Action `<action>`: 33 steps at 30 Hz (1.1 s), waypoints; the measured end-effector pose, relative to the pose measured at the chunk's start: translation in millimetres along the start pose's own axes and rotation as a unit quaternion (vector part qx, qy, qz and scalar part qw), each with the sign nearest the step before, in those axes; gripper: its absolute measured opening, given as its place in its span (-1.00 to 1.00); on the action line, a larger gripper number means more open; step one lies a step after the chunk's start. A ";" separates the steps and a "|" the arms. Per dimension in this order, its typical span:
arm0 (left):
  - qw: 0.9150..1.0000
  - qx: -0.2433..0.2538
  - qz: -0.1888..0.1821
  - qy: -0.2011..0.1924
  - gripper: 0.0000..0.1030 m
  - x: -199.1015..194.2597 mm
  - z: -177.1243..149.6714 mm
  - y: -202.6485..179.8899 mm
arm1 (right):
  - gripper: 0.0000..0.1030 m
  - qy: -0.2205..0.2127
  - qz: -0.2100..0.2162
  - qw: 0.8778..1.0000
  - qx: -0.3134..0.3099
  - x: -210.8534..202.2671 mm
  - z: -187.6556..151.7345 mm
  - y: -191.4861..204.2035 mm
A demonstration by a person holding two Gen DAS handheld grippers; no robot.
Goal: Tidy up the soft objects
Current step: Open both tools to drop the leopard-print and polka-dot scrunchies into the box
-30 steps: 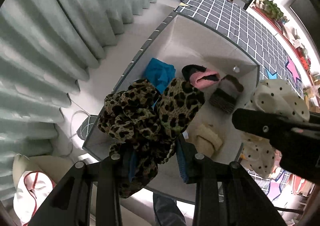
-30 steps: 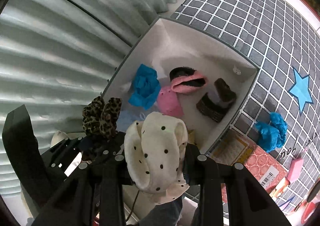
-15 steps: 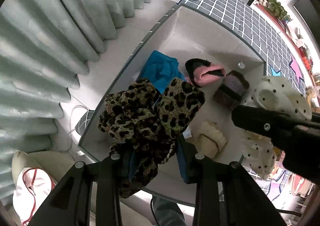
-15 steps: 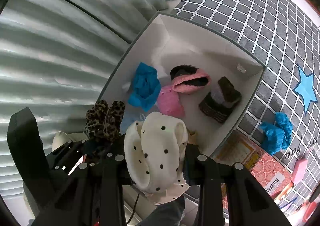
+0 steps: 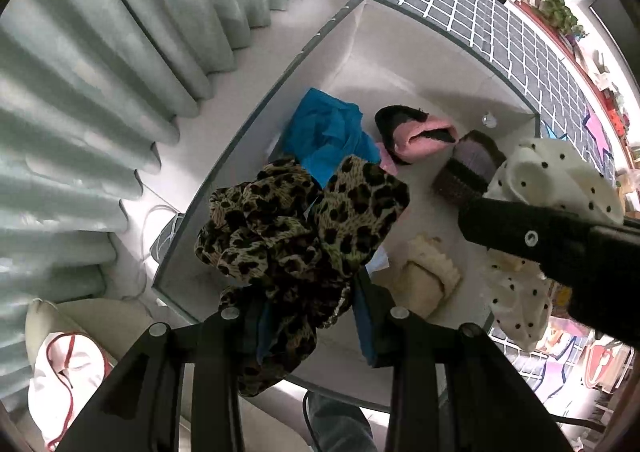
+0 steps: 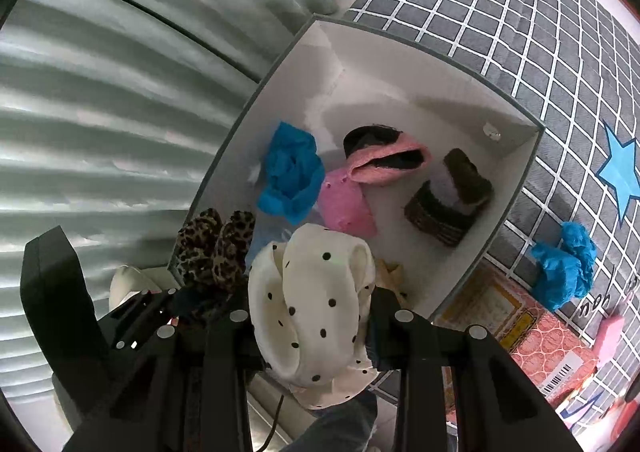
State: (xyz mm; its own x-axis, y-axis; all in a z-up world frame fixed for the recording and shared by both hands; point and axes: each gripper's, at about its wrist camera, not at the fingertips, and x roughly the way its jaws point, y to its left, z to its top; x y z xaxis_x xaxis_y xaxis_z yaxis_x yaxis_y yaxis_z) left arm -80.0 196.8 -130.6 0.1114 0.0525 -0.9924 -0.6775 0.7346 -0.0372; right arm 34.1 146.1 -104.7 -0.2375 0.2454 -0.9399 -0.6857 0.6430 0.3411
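Note:
My left gripper (image 5: 310, 310) is shut on a leopard-print cloth (image 5: 296, 228), which hangs bunched above the near left corner of a white storage box (image 5: 352, 48). Over the box's near right side my right gripper (image 6: 310, 306) is shut on a cream polka-dot cloth (image 6: 316, 300); that cloth (image 5: 556, 188) also shows at the right of the left wrist view, and the leopard cloth (image 6: 216, 248) at the left of the right wrist view. The box (image 6: 376, 64) holds a blue cloth (image 6: 292, 172), pink items (image 6: 348, 196), a dark knitted piece (image 6: 448, 200) and a cream piece (image 5: 428, 272).
Pale green curtains (image 5: 100, 72) hang left of the box. A grey checked mat (image 6: 520, 12) with a blue star (image 6: 622, 172) lies to the right, with another blue cloth (image 6: 564, 264) and a red printed box (image 6: 548, 348) on it. A white bag (image 5: 60, 376) sits lower left.
Both views have drifted slightly, so the box sits a little lower and larger in the left wrist view. Both cloths stay gripped.

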 end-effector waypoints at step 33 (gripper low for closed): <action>1.000 -0.020 -0.019 -0.007 0.99 -20.8 3.1 -6.6 | 1.00 -0.069 -0.012 0.997 0.022 -52.7 -10.0 -21.5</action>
State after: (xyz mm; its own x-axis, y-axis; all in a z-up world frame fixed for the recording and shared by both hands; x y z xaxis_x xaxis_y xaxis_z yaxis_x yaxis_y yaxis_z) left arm -75.6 193.0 -109.4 0.1473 0.0344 -0.9885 -0.7009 0.7088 -0.0798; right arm 54.5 112.1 -62.6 -0.1215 0.3248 -0.9379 -0.6584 0.6808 0.3211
